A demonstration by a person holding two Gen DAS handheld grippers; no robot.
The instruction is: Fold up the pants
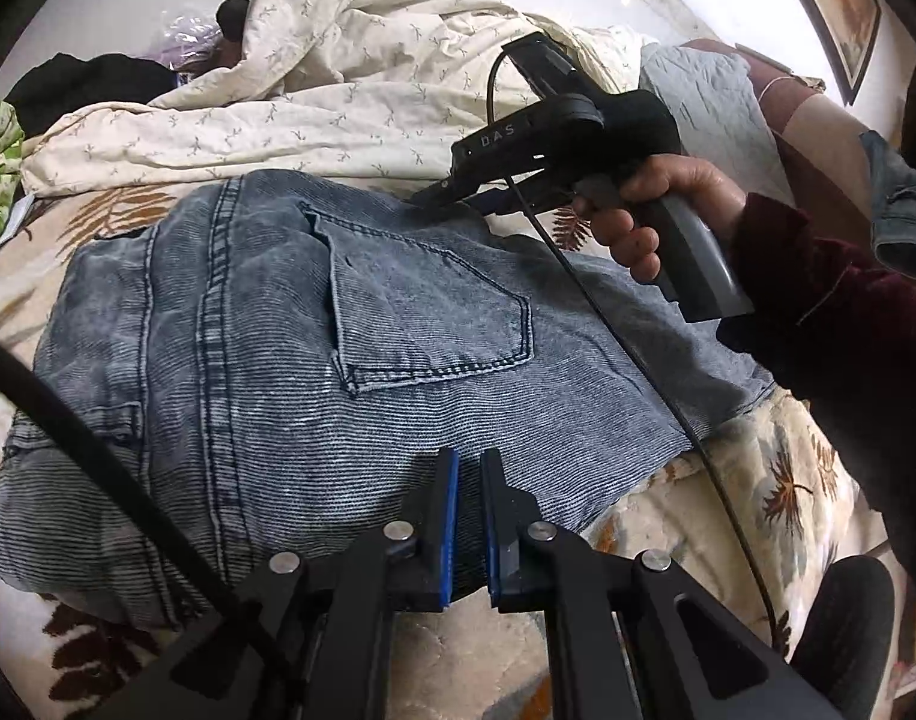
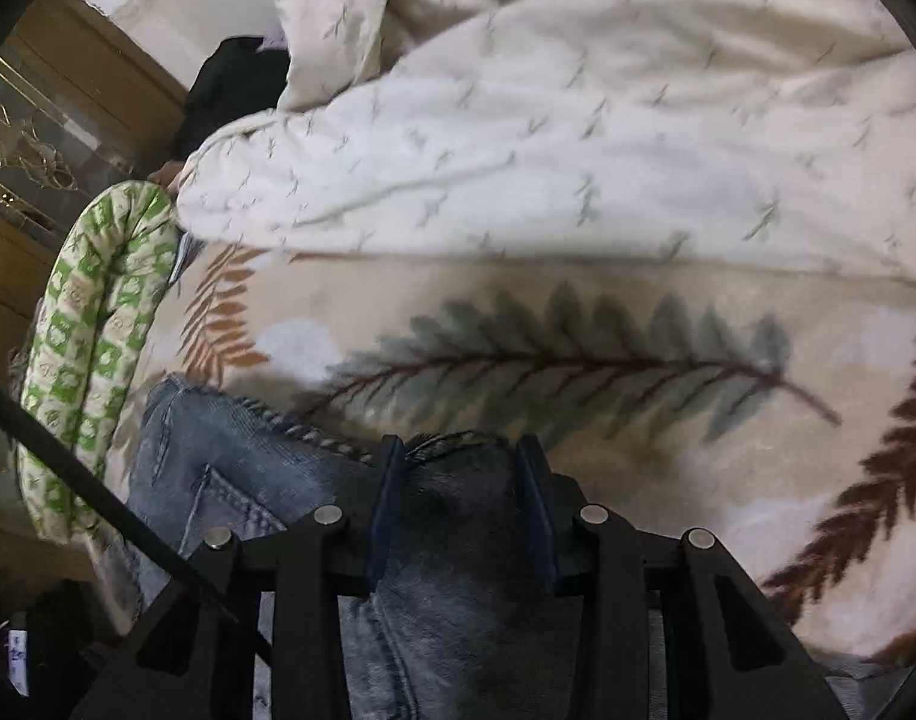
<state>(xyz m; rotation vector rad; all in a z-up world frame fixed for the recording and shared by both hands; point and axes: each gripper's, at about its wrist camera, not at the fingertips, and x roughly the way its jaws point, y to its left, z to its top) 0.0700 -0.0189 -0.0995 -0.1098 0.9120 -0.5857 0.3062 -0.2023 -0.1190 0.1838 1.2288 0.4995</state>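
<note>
Blue-grey jeans (image 1: 314,348) lie on the leaf-print bedspread (image 1: 758,480), seat side up with a back pocket (image 1: 434,312) showing. My left gripper (image 1: 471,462) hovers over the near edge of the jeans with a narrow gap between its blue-padded fingers; fabric shows in the gap, not clearly pinched. My right gripper (image 1: 440,195), held by a hand, rests its tips on the far edge of the jeans. In the right wrist view its fingers (image 2: 461,450) stand apart with the dark jeans edge (image 2: 458,510) between them.
A cream patterned quilt (image 1: 350,78) is bunched along the far side of the bed. A green-and-white pillow (image 2: 92,348) lies at the left. Dark clothes (image 1: 92,84) sit at the far left. A folded grey cloth (image 1: 710,102) lies far right. Cables (image 1: 638,360) cross the jeans.
</note>
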